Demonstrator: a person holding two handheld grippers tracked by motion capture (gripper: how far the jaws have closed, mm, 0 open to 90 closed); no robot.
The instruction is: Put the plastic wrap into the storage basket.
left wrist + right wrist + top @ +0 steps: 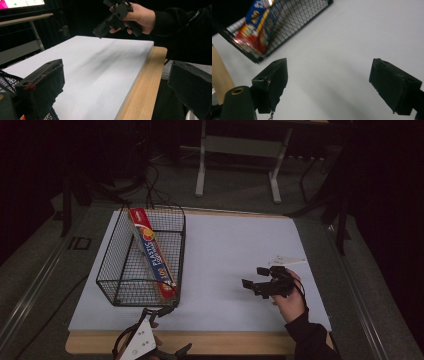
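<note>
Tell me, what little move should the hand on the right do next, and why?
Probably lift the right gripper away from the white board. Its jaws stand open with nothing between them, and the long colourful plastic-wrap box already leans inside the black wire basket, while the left gripper waits at the basket's near edge.

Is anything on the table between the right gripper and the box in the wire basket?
On the white tabletop nothing lies between the right gripper and the wire basket. The basket's right-hand mesh wall does stand in front of the box, which leans inside against that wall, so a sideways approach looks blocked; its open top looks free.
</note>
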